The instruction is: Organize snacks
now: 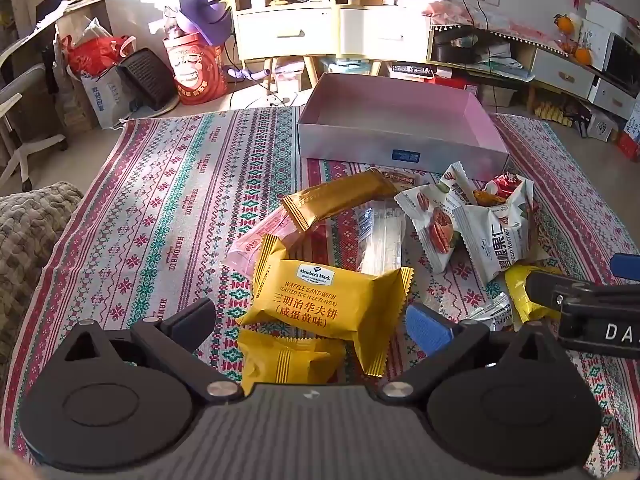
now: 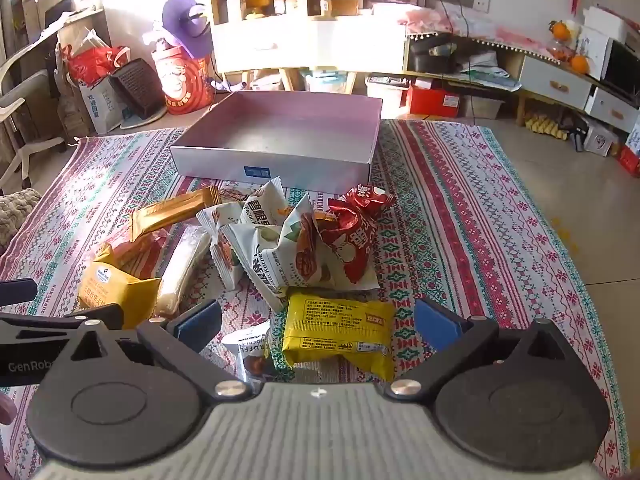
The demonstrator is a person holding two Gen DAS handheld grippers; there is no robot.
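The patterned cloth (image 1: pixel 152 208) lies bare to the left of the snack pile (image 1: pixel 360 248), giving open passage there. The open box (image 1: pixel 400 128) blocks the far side, just behind the pile. In the right view, cloth right of the red packet (image 2: pixel 356 240) is also free.

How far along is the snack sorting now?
Nothing looks done: the box is empty. Nothing is in hand: left gripper and right gripper are open over the snacks. The whole pile on the cloth is left.
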